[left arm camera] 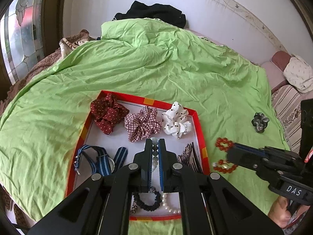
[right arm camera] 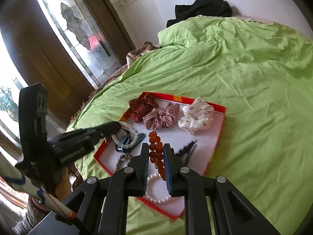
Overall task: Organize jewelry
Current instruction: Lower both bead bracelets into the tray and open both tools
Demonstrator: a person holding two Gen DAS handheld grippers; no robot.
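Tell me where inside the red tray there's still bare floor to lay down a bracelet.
The red tray has a bare white strip across its middle, between the plaid scrunchie and the black hair tie, plus a patch under the white scrunchie. The far row and the striped strap corner are crowded.

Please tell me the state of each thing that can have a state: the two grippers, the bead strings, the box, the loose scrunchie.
Left gripper: shut on a pale green bead bracelet.
Right gripper: shut on a red-orange bead bracelet.
Red-rimmed shallow cardboard box: open, no lid, holding three scrunchies, a watch and pearls.
Dark grey-green scrunchie: outside the box, lying on the green sheet.
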